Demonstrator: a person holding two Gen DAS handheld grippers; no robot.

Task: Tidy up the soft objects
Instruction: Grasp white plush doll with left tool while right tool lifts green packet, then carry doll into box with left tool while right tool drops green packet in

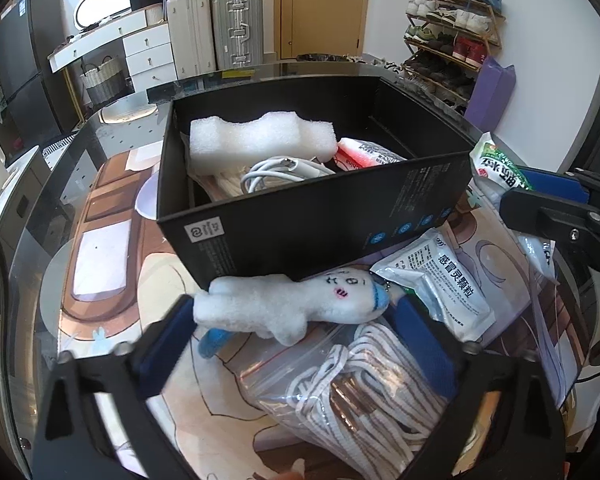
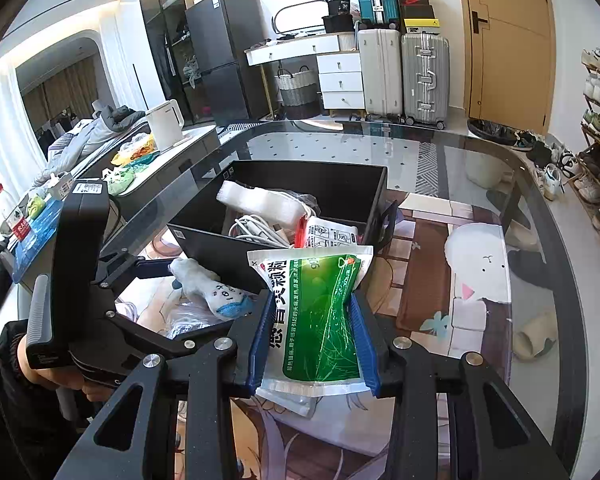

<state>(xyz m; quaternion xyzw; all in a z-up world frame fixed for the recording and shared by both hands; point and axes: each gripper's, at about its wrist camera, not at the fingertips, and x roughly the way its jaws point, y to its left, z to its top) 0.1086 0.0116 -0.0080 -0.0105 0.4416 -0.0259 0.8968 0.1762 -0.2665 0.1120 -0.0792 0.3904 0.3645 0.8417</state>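
A black box (image 1: pixel 340 216) (image 2: pixel 324 184) stands on the glass table and holds a white foam block (image 1: pixel 260 140), a white cable (image 1: pixel 284 172) and a red-and-white packet (image 1: pixel 364 156). A white plush doll (image 1: pixel 284 308) (image 2: pixel 216 288) lies against the box's near wall, between the wide-open fingers of my left gripper (image 1: pixel 296 316), not clamped. A zip bag of white cord (image 1: pixel 360 396) lies under it. My right gripper (image 2: pixel 312 304) is shut on a green-and-white medicine sachet (image 2: pixel 320 316) (image 1: pixel 496 168), held up just right of the box.
A white medicine packet (image 1: pixel 444 284) lies on the table right of the doll. A printed mat (image 2: pixel 476 264) shows under the glass. Suitcases (image 2: pixel 404 72), a shoe rack (image 1: pixel 452 40) and a white kettle (image 2: pixel 166 124) stand around the table.
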